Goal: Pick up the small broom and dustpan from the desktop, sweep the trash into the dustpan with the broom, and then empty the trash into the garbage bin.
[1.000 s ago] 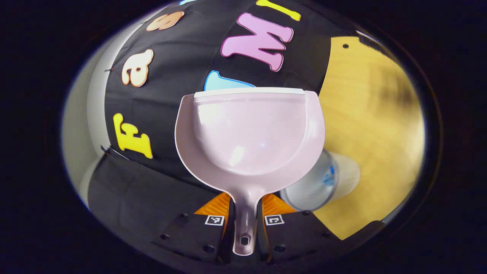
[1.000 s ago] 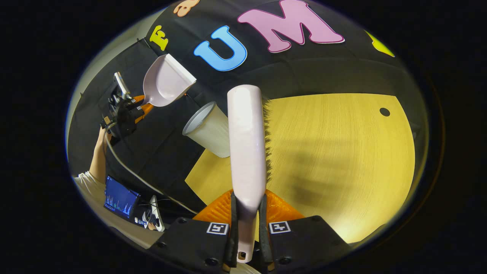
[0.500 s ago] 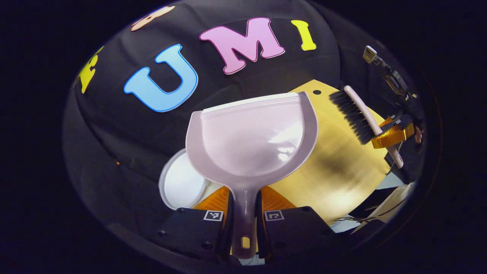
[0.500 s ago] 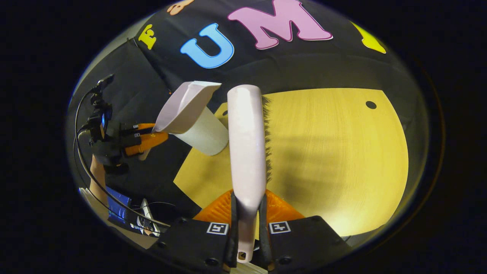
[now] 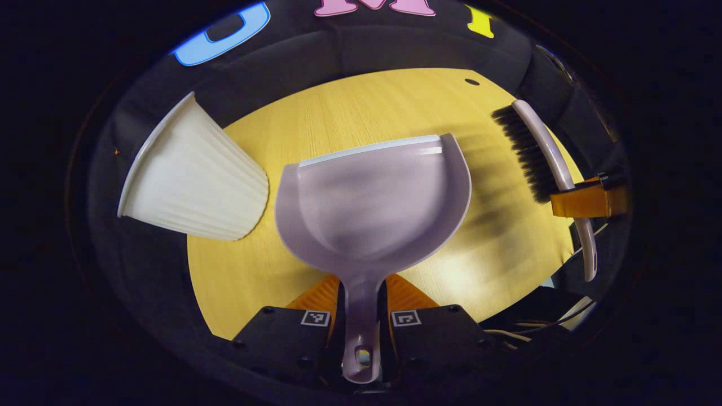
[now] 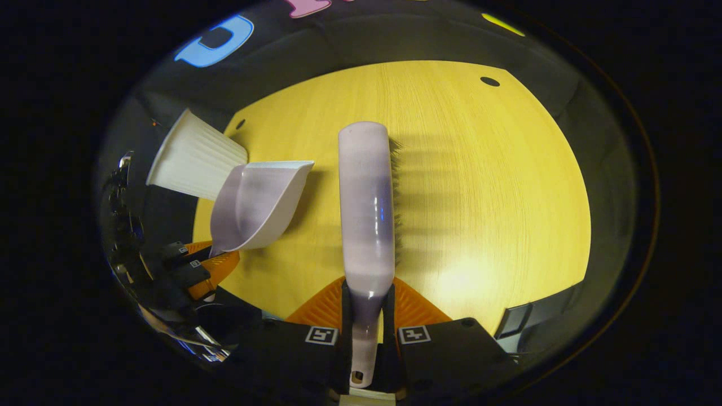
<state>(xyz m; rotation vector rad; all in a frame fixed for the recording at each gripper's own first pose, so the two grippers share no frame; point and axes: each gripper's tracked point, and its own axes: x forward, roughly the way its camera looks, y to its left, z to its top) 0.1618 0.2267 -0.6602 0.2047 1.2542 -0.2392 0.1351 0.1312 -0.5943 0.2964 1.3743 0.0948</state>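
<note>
My left gripper is shut on the handle of the pale lilac dustpan, which hangs level over the yellow wooden desktop and looks empty. In the right gripper view that dustpan and the left gripper sit at the left. My right gripper is shut on the handle of the small broom, its dark bristles pointing right. The broom shows at the right in the left gripper view, with the right gripper on it. The white ribbed garbage bin stands left of the dustpan.
The bin stands at the desktop's left edge. A small round hole lies near the far right corner of the desktop. Black cloth walls close in the far side. Cables and gear hang past the near left edge.
The left gripper swung the dustpan from above the bin back down over the desktop, level. Both views tilted downward toward the desk. The broom stays gripped.
</note>
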